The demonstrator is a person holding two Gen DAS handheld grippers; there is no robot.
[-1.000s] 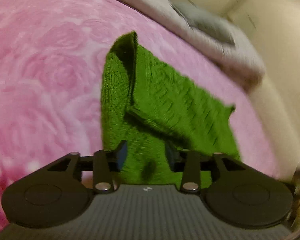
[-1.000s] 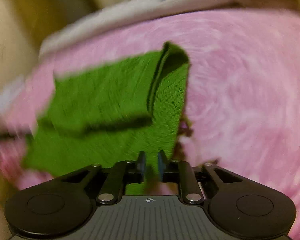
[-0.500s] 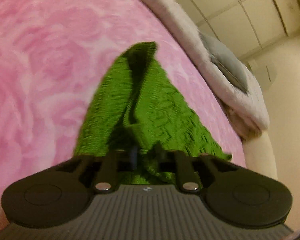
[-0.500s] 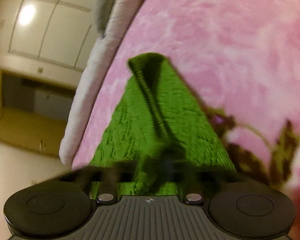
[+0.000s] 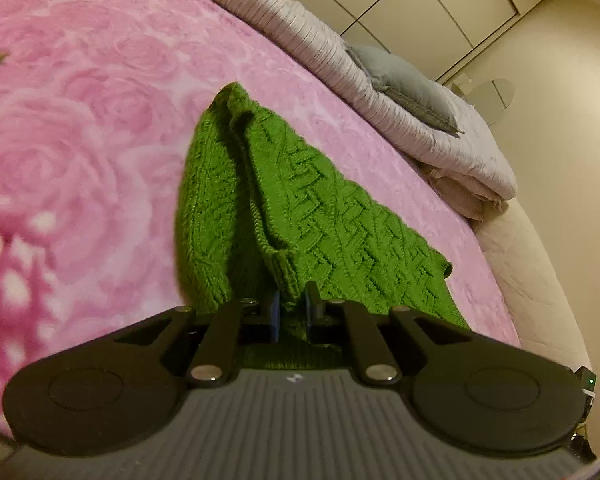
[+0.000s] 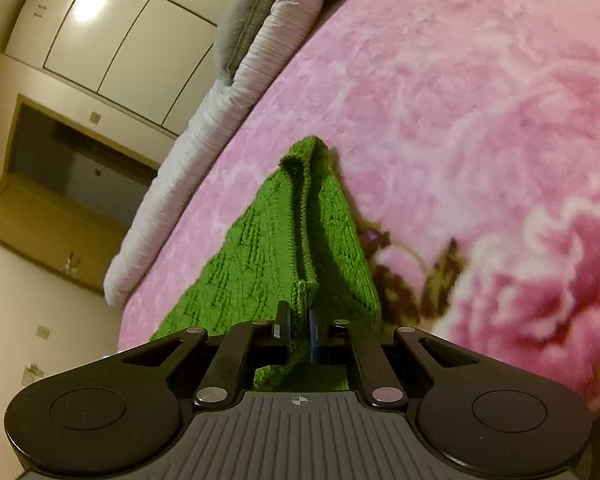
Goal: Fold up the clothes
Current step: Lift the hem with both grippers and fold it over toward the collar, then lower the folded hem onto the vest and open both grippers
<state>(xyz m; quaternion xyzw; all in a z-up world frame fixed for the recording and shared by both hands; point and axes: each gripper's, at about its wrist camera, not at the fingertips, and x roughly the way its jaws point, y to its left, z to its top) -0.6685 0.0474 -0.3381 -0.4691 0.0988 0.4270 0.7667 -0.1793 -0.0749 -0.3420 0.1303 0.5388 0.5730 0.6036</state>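
Green cable-knit garment (image 5: pixel 320 216) lies folded on bed with pink rose-print blanket (image 5: pixel 100 128), ridge running to far end. Left claw (image 5: pixel 292 312) pinches its near edge. Right claw (image 6: pixel 299 330) clamps knit (image 6: pixel 260 264) too. Grey pillow (image 5: pixel 404 84) on ribbed quilt far right.

- No words, brand names or numbers can be read in either view.
- Left gripper body (image 5: pixel 292 378): a small pale emblem on the ridged grey plate, too small to make out.
- Right gripper body (image 6: pixel 299 401): a small crosshair sign, a circle crossed by two lines, on the ridged grey plate.
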